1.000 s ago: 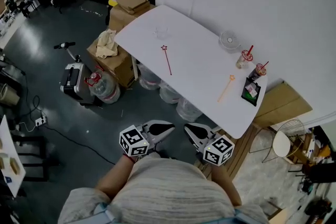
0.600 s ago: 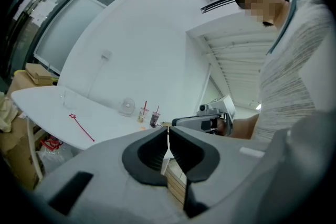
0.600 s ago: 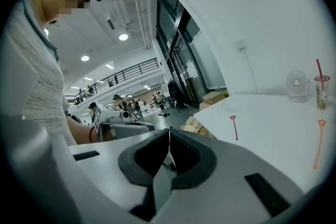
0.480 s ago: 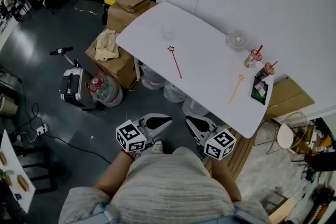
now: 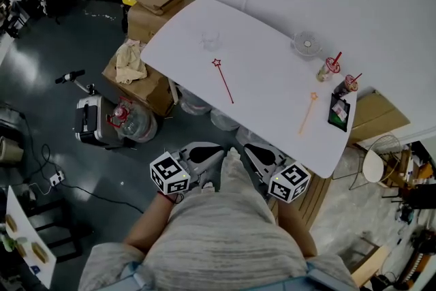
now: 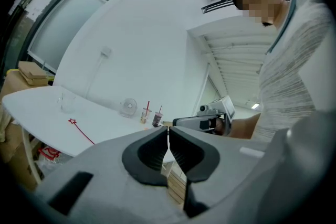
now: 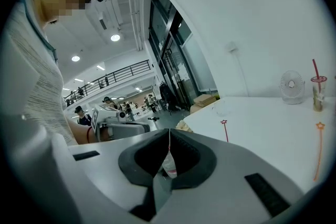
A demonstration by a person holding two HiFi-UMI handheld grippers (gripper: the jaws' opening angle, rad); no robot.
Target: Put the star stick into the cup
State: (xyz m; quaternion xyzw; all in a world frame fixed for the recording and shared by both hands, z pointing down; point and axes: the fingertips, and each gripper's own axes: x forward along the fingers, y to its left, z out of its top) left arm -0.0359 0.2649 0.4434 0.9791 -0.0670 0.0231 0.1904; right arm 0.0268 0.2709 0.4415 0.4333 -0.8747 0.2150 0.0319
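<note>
Red star stick [image 5: 223, 82] lies flat on the white bench [image 5: 272, 71], its star end pointing toward the clear cup [image 5: 210, 42], near it but not touching. Nothing is done yet. The 2 grippers, left gripper [image 6: 168, 136] and right gripper [image 7: 169, 139], have their jaws pressed together on nothing and hang by the person's body, short of the near bench edge. Reaching, grasping, lifting and dropping in all remain. Bare bench surrounds the stick. The cup sits near the far edge, so a clumsy nudge might push it off.
</note>
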